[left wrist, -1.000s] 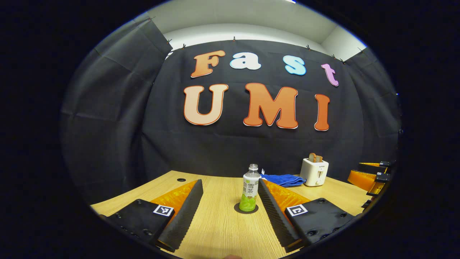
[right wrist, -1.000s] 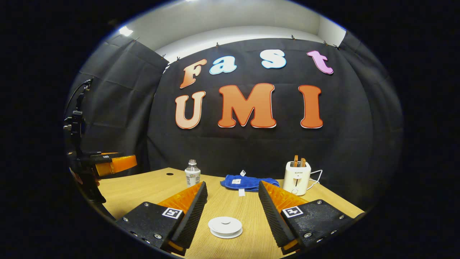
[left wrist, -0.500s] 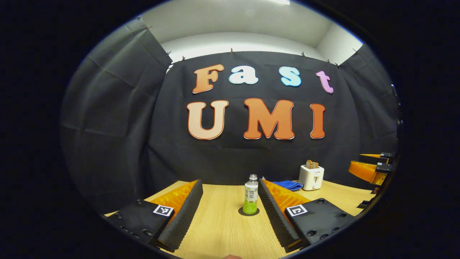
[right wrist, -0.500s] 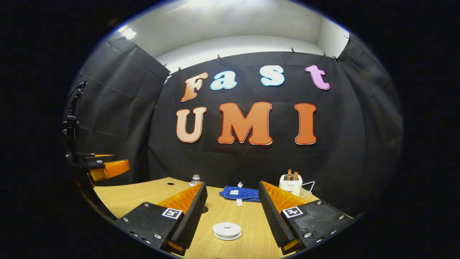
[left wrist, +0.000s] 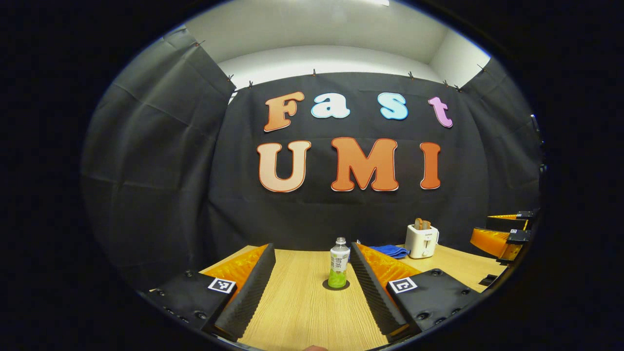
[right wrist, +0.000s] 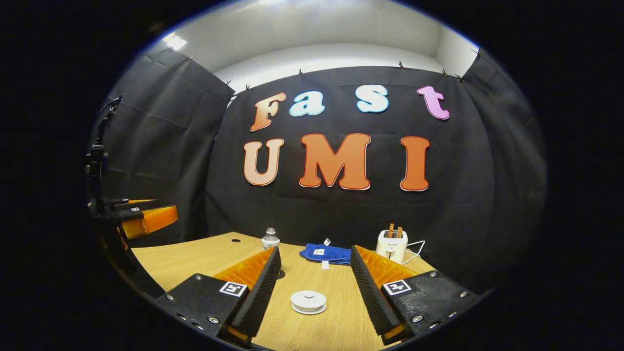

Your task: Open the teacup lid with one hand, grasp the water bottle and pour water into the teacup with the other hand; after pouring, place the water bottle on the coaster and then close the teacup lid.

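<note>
Wooden table (right wrist: 195,256) carries bottle (left wrist: 338,262) on its coaster (left wrist: 336,285) and lidded teacup (right wrist: 308,301), so we hold both grippers (left wrist: 307,287) (right wrist: 314,287) wide, empty, back.

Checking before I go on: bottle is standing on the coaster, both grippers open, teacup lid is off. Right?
Not quite: the teacup lid sits closed on the teacup, as the right gripper view shows. The bottle does stand on the coaster, and both grippers are open.
</note>
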A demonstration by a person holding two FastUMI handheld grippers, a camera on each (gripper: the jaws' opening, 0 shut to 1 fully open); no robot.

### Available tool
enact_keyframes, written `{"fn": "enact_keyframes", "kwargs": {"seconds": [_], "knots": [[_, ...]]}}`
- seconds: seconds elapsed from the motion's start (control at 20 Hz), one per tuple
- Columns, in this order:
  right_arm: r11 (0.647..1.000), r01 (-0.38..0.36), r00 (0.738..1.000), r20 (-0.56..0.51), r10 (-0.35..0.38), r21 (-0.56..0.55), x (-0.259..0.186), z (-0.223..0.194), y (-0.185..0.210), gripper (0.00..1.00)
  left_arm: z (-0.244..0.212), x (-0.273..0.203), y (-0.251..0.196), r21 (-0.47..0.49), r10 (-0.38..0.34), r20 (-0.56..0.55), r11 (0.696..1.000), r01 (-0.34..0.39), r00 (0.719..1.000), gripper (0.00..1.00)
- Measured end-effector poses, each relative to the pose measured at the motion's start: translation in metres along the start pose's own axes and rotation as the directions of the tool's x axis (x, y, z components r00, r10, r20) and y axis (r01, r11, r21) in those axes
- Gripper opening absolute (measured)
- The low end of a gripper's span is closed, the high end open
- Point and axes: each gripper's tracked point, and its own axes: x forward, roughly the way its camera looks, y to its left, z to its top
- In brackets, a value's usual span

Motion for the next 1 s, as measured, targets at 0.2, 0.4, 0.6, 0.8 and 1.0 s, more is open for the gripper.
{"fn": "enact_keyframes", "kwargs": {"seconds": [0.2,0.4,0.6,0.8,1.0], "knots": [[1.000,-0.003,1.000,0.010,0.002,0.008,-0.008,0.002,0.001,0.86,0.004,-0.007,0.005,0.011,0.008,0.007,1.000,-0.008,1.000,0.98],[1.000,-0.004,1.000,-0.009,0.004,0.003,-0.011,0.001,0.002,0.86,0.021,-0.016,0.007,0.030,0.029,0.035,0.999,-0.030,0.999,0.98],[1.000,-0.011,1.000,-0.017,0.010,-0.021,-0.017,0.003,0.008,0.86,0.027,-0.020,0.008,0.024,0.033,0.044,0.999,-0.034,0.998,0.98],[1.000,-0.016,1.000,-0.008,0.016,-0.009,-0.016,0.007,0.013,0.87,0.033,-0.025,0.009,0.028,0.029,0.054,0.999,-0.031,0.998,0.98],[1.000,-0.015,1.000,0.006,0.015,-0.004,-0.018,0.013,0.013,0.87,0.042,-0.027,0.011,0.032,0.041,0.077,0.999,-0.043,0.996,0.98]]}}
